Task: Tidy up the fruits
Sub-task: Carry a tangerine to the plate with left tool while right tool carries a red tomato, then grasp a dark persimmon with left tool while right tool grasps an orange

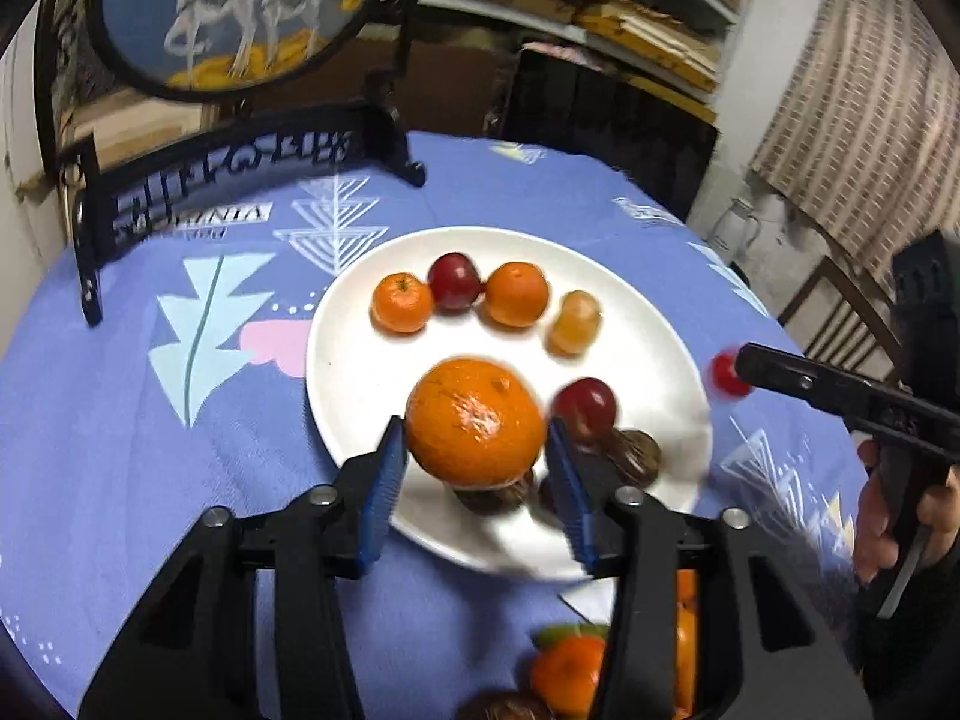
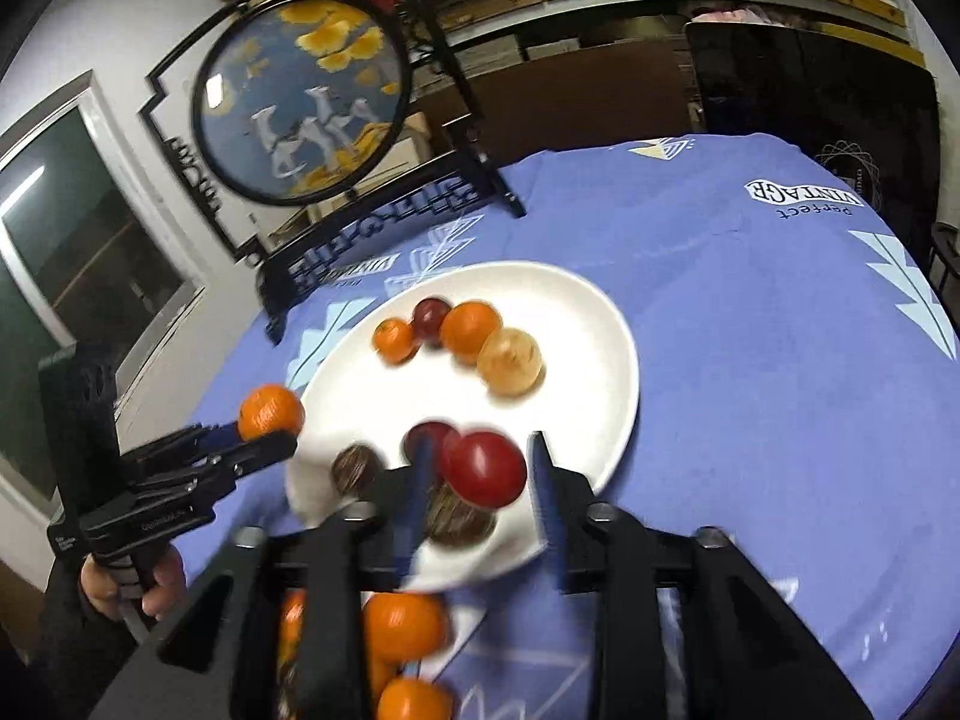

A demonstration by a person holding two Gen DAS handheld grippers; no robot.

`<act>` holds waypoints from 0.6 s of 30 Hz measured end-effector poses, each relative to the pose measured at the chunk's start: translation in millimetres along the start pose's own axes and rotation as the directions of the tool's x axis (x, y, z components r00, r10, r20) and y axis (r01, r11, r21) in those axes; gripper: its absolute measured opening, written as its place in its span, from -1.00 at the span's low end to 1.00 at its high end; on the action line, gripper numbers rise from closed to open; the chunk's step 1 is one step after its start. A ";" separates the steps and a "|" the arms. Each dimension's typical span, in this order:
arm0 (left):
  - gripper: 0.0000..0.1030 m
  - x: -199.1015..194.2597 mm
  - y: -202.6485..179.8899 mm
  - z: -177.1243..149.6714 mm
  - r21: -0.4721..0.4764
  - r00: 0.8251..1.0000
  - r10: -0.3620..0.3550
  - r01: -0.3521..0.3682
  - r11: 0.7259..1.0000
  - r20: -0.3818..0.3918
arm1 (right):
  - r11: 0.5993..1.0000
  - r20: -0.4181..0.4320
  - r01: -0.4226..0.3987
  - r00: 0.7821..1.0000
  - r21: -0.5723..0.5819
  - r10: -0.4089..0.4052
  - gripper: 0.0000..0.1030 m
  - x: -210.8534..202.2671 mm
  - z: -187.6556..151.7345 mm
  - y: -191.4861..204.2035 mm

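Note:
A white plate (image 1: 372,372) on the blue tablecloth holds a row of fruit: a small orange (image 1: 401,302), a dark red plum (image 1: 453,281), another orange (image 1: 516,293) and a pale yellow fruit (image 1: 575,321). Nearer lie a red plum (image 1: 585,407) and brown walnut-like fruits (image 1: 636,455). My left gripper (image 1: 475,468) is shut on a large orange (image 1: 475,423) above the plate's near side. My right gripper (image 2: 477,474) is shut on a red plum (image 2: 483,468) above the plate (image 2: 588,372); it also shows at the right of the left wrist view (image 1: 729,373).
A black-framed round embroidered screen (image 1: 240,12) stands at the table's far left. More oranges (image 1: 567,675) lie in a container below my grippers, also in the right wrist view (image 2: 405,627). Shelves, a dark cabinet and a chair (image 1: 840,312) surround the table.

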State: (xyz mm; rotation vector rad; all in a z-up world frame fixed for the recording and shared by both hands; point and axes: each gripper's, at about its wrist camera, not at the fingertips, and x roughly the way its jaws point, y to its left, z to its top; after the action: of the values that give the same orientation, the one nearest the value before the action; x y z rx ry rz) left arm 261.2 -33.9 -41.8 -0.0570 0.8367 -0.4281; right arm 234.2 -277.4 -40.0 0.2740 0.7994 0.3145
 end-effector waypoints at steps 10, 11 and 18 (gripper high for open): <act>0.31 -66.7 -29.3 -62.1 0.137 0.999 -0.012 0.005 0.991 0.048 | 0.999 0.000 0.025 1.000 -0.025 -0.025 0.00 -32.2 -53.5 0.7; 0.31 -73.9 -34.8 -72.1 0.161 0.999 -0.013 0.005 0.987 0.050 | 0.999 0.004 0.026 1.000 -0.026 -0.026 0.00 -38.5 -62.1 0.1; 0.33 -113.0 -68.6 -158.9 0.269 1.000 0.013 -0.020 0.963 0.026 | 1.000 0.019 0.022 1.000 -0.001 -0.022 0.00 -71.0 -108.5 -0.9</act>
State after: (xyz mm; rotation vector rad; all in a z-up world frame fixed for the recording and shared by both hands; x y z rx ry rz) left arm 54.8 -34.0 -54.2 0.1966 0.7486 -0.5211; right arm 108.0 -291.8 -66.1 0.2667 0.7829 0.2917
